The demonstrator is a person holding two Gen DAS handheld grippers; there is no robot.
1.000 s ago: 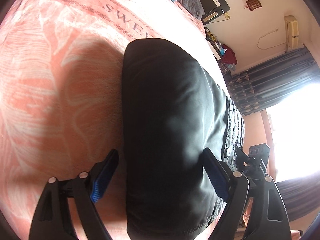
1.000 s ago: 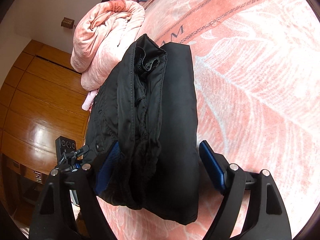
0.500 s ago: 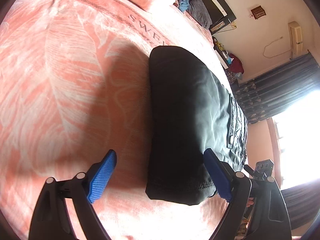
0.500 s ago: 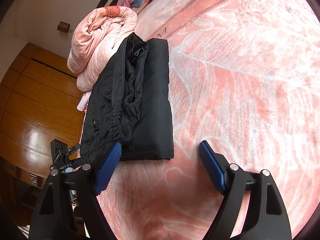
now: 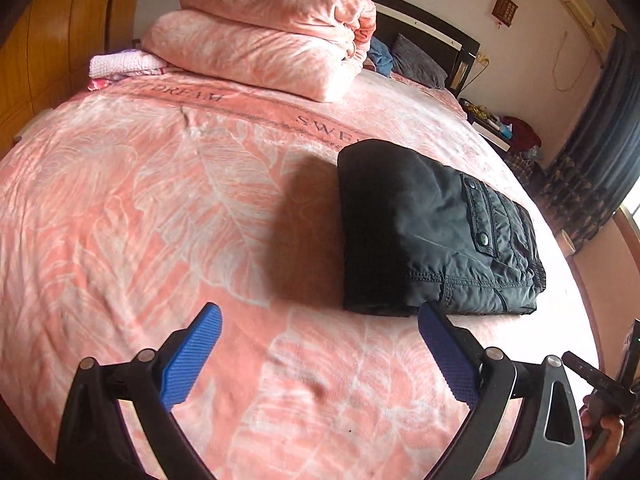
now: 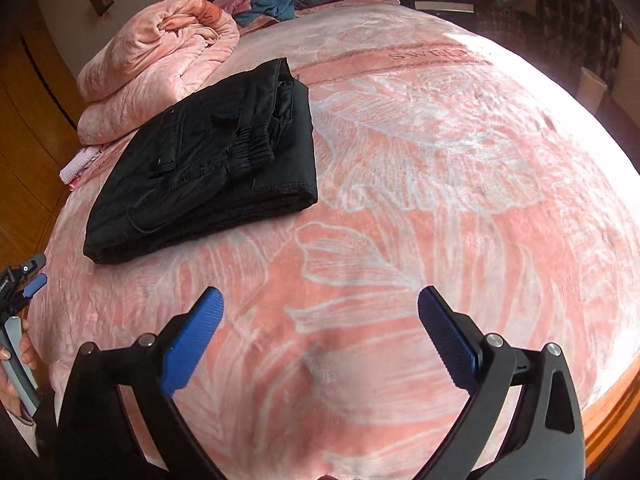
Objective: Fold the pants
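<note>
Black pants (image 6: 208, 164) lie folded in a flat bundle on a bed (image 6: 440, 200) spread with a pink leaf-print blanket, just beside a rolled pink quilt (image 6: 156, 64). The right gripper (image 6: 320, 316) hangs over bare blanket, its blue-padded jaws just opened wide, nothing between them. The left gripper (image 6: 24, 280) shows at the left edge.

On the pink bedspread (image 5: 120, 208) you can read woven lettering in a darker band that crosses it toward the headboard end, upside down from where you stand: "DREAM" near the folded quilt (image 5: 264, 40) and "SWE", cut off by the folded black pants (image 5: 424, 232). In the right wrist view "SWEET" shows faintly.
</note>
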